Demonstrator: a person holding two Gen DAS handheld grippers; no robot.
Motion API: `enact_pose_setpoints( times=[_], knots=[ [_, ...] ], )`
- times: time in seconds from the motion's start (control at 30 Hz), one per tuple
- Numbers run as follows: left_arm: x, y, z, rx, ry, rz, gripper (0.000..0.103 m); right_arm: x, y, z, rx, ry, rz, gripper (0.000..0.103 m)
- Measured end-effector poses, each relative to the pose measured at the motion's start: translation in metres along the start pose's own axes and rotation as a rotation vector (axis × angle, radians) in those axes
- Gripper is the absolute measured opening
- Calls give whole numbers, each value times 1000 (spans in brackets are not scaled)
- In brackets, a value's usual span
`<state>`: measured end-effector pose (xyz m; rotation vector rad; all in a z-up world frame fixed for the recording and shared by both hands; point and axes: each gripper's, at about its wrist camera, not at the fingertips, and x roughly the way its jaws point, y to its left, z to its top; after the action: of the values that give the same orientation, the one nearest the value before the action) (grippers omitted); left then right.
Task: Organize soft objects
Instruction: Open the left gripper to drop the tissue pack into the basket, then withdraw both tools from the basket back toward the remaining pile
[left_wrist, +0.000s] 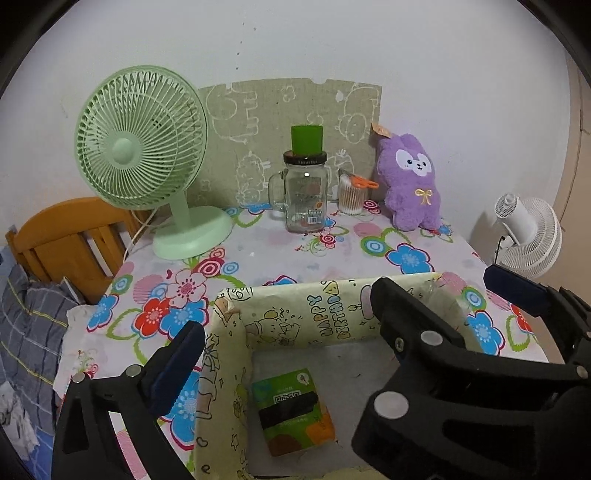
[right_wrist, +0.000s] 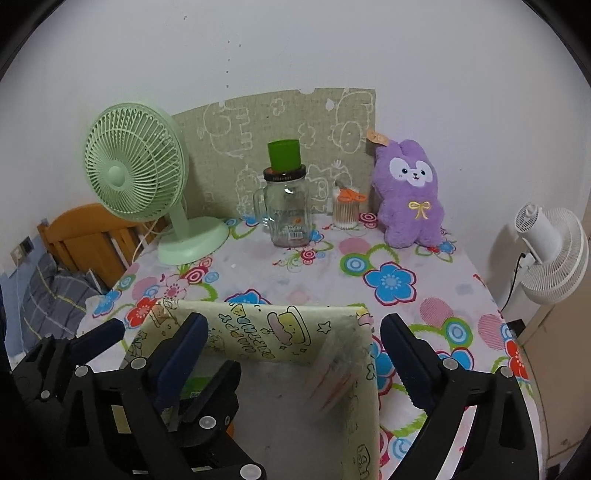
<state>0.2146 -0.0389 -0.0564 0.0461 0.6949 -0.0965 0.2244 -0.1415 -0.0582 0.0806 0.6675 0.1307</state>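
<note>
**Two grippers spread wide over the box**

Both of our grippers stand wide apart at the jaws, holding nothing. Directly below our left gripper (left_wrist: 288, 332), a green tissue pack (left_wrist: 291, 413) lies flat on the floor of the yellow cartoon-print box (left_wrist: 332, 317). Our right gripper (right_wrist: 291, 343) straddles the box's right-hand wall (right_wrist: 364, 369); its left finger (right_wrist: 184, 350) hangs inside the box, its right finger (right_wrist: 406, 354) outside over the flowered tablecloth (right_wrist: 388, 284).

Beyond the box lies open cloth. Farther ahead of the left gripper, a glass jar (left_wrist: 304, 195) with a green cup (left_wrist: 306, 138) on its lid; just right of it a cotton-swab holder (left_wrist: 351, 195). Ahead and right, a purple plush toy (left_wrist: 413, 177) sits upright against the wall, well apart from the box. Ahead and left, a green desk fan (left_wrist: 140, 147). Off the table's right edge, a white fan (left_wrist: 528, 232).
</note>
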Motion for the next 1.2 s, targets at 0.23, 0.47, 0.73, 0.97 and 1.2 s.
enact_pose_setpoints(
  times=[0.23, 0.47, 0.73, 0.97, 1.2],
  knots=[
    [-17, -4, -1, -8, -14, -21, 103, -18, -2, -1, 21, -13, 12, 100],
    [-38, -7, -5, -10, -41, -19, 103, -42, 0, -3, 19, -46, 15, 100],
    [-62, -11, -13, -14, -68, -21, 103, -68, 1, -8, 12, -75, 21, 100],
    [-81, -16, -20, -19, -89, -25, 103, -90, 1, -15, 8, -96, 26, 100],
    [-101, -20, -29, -22, -116, -30, 103, -111, 1, -23, 5, -117, 33, 100]
  ],
)
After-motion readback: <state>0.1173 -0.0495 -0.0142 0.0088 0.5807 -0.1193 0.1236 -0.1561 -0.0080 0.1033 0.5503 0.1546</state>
